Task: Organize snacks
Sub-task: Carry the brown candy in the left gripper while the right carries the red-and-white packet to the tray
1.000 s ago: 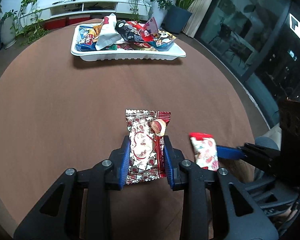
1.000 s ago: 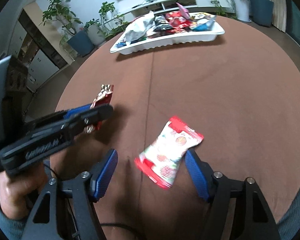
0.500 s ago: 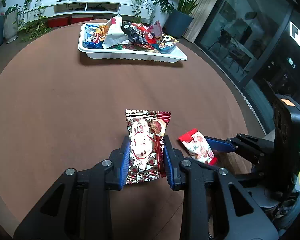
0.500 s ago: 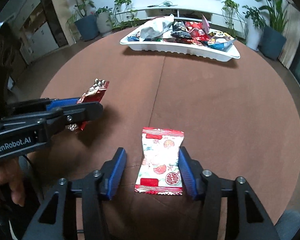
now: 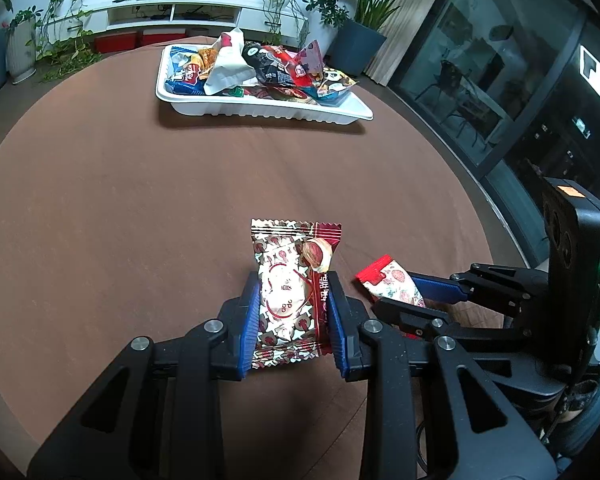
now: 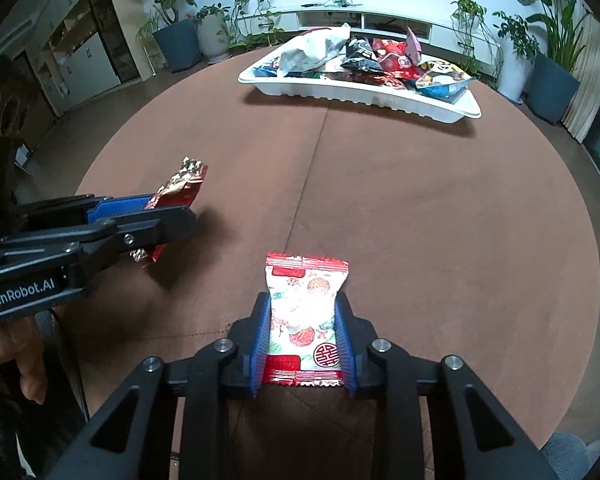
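Brown table [image 5: 140,208] | left tool [image 5: 292,316] pinching red-silver packet [image 5: 290,292] | right tool [image 6: 303,332] closing on red-white packet [image 6: 306,308]

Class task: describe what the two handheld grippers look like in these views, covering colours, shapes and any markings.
Both are matt black plastic with angular, open-framed arms and silver bolts at the pivots. Each finger carries a ribbed blue pad. The left gripper bears white "GenRobot.AI" lettering on its side. The right gripper has a boxy black body with an orange sticker on top and a small green light. A thin black cable hangs below it.
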Demonstrator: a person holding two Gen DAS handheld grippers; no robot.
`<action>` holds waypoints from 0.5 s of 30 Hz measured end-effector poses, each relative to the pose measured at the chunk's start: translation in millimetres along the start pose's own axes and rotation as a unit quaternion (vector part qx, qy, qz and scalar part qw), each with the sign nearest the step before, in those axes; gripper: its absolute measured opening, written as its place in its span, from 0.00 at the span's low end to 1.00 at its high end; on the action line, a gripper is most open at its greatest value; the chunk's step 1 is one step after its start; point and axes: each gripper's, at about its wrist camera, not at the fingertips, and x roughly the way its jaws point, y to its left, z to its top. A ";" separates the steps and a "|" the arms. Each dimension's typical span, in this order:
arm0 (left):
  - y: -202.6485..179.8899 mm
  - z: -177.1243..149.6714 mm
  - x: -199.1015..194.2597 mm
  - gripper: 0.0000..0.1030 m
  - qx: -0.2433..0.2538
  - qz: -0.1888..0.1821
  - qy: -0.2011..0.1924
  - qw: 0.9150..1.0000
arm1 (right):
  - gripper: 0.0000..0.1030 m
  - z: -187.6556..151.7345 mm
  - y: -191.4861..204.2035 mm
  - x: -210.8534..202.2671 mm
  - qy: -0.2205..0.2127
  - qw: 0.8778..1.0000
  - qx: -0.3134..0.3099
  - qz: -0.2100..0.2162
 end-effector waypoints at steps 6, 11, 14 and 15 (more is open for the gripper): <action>0.8 1.6 -1.0 0.27 -0.002 -0.003 -0.003 1.000 | 0.31 5.3 -10.0 -14.8 -0.020 0.999 0.021 0.013; 1.4 4.4 -4.6 0.27 -0.006 -0.006 -0.009 1.000 | 0.31 12.6 -26.6 -26.0 -0.034 0.998 0.049 0.026; 3.9 8.1 -7.7 0.27 -0.011 -0.008 -0.013 1.000 | 0.31 16.6 -40.9 -29.9 -0.039 0.996 0.068 0.030; 5.1 9.0 -9.4 0.27 -0.012 -0.008 -0.015 1.000 | 0.31 18.0 -46.4 -31.4 -0.041 0.996 0.076 0.030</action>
